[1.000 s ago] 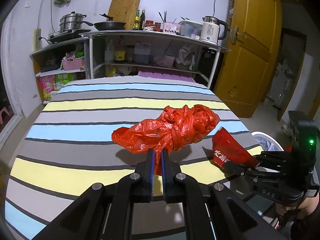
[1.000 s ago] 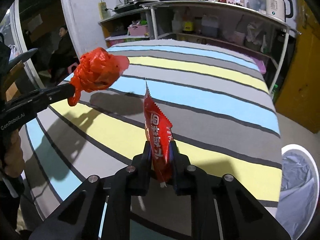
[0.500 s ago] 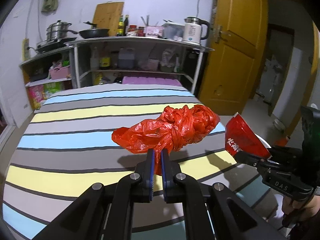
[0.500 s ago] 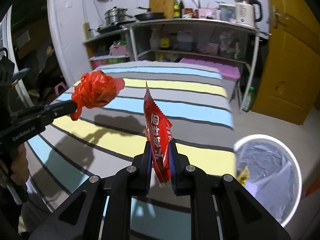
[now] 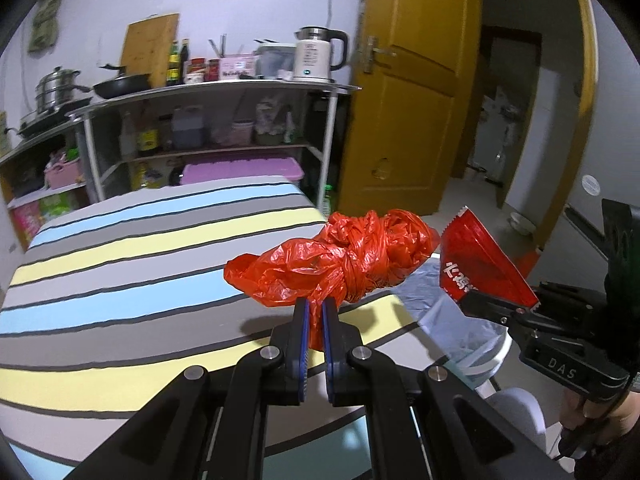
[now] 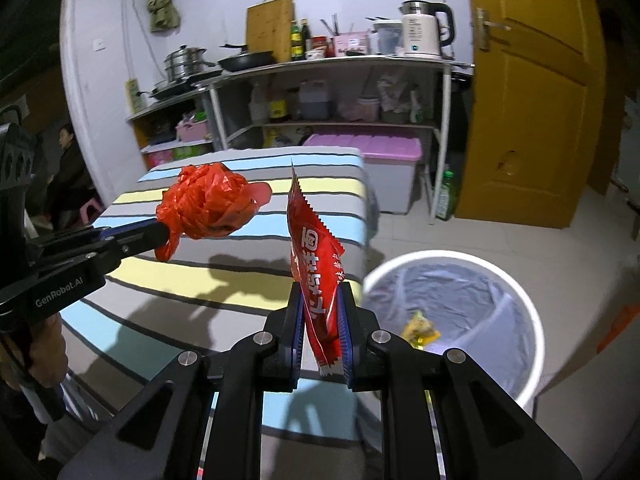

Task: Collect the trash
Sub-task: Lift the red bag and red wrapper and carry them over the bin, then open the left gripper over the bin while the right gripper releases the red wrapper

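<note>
left wrist view: the left gripper (image 5: 314,312) is clamped on the tail of a knotted red plastic bag (image 5: 340,260), which is carried in the air above the near corner of the striped bed (image 5: 120,280). at 3 o'clock from the bag, the right gripper (image 5: 472,300) is closed on a red snack wrapper (image 5: 476,264) that stands tilted above its fingers. the white trash bin (image 5: 480,336) with its grey liner sits on the floor behind and below both items, largely covered by them. a kettle (image 5: 316,58) stands on the shelf unit at 12 o'clock. right wrist view: the right gripper (image 6: 320,308) pinches the lower part of the red snack wrapper (image 6: 316,268), which rises upright between its pads. the trash bin (image 6: 532,320) lies at 3 o'clock of the wrapper, on the tiled floor just beside the bed (image 6: 200,280); a small yellow item (image 6: 420,330), possibly a wrapper, rests inside it. the left gripper (image 6: 160,234) enters from 9 o'clock with the plastic bag (image 6: 208,200) at its tip, over the bed and apart from the wrapper.
</note>
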Available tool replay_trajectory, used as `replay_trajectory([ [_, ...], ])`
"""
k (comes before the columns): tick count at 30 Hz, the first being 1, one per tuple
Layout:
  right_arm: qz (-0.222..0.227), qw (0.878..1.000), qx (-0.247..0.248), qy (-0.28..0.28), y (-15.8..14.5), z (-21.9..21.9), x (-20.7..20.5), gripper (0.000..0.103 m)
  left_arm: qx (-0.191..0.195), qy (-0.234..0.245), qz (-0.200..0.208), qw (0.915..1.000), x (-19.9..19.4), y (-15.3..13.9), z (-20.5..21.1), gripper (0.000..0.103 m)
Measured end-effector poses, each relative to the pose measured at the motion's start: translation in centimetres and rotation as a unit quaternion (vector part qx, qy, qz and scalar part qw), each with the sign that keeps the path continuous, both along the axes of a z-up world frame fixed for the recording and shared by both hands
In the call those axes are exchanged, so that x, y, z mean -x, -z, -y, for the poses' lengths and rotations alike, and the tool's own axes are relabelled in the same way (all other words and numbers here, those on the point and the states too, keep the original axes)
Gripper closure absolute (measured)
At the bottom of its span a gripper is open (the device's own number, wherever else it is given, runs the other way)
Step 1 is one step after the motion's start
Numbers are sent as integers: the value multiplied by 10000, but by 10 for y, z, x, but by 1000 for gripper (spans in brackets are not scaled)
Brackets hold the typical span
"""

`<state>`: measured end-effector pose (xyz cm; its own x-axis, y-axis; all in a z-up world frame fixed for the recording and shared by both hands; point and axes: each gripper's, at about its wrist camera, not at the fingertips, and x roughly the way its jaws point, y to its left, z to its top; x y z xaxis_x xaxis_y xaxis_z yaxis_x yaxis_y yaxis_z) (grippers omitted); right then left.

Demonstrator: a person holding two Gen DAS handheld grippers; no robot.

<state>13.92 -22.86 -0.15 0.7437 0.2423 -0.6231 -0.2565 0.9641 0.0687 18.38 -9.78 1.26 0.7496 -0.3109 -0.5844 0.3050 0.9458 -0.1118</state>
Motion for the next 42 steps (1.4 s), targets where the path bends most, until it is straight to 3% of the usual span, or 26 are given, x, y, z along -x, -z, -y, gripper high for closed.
replay_trajectory([
  [17,-72,9979,-98,631,8,62,5,87,-71,684,-180,9975,-17,10,80,97],
  [42,-533,9912,-259,1183,47,119,-14,87,-316,1165,-670,9904,-59,52,152,97],
])
